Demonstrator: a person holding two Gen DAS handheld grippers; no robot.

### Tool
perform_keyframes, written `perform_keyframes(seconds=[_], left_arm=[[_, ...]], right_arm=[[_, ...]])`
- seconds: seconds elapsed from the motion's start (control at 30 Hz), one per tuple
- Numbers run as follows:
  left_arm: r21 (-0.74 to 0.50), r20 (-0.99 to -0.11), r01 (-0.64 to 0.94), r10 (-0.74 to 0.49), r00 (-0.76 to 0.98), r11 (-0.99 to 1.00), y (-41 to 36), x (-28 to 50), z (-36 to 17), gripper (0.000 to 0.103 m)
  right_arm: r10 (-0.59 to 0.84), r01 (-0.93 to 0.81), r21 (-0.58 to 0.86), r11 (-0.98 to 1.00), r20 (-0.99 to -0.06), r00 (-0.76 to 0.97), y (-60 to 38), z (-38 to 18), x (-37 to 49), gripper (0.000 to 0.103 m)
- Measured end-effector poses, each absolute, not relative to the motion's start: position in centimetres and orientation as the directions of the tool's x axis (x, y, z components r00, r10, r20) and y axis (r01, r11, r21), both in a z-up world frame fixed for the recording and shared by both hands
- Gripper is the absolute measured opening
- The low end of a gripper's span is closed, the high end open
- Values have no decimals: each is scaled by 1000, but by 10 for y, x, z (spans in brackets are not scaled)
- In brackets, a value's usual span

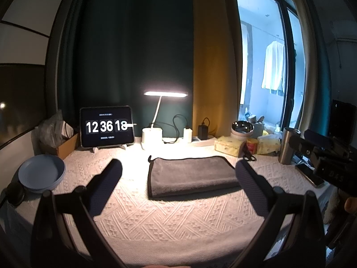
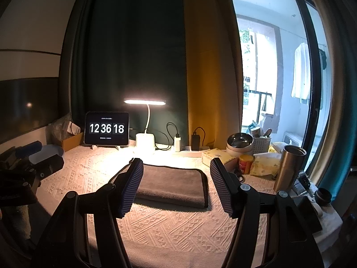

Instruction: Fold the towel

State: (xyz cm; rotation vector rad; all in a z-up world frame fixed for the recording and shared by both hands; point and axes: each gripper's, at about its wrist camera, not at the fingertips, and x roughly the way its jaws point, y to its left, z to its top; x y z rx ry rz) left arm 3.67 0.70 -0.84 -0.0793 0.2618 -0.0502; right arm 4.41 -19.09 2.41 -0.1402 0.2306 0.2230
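Towel: grey with dark edging, lying folded and flat on the white textured cloth of the counter, directly in front of the lit lamp.

Left tongs: jaws wide apart, holding nothing, raised above the counter on the near side of the towel. Its fingers frame the towel without touching it.

Right tongs: jaws likewise apart and empty, ribbed pads either side of the towel, clear of it.

Left of the lamp: tablet on a stand reading 12 36 18; further left, a blue plate. Right of the lamp: chargers, tissue packs, a steel bowl and a steel tumbler.
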Motion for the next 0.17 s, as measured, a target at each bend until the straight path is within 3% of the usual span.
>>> perform_keyframes(seconds=[0.17], left_arm=[[-76,-271,48,-67,960,996,1,48,-10,102]], right_arm=[[213,-245,-106,964,-246,946,-193,24,50,66]])
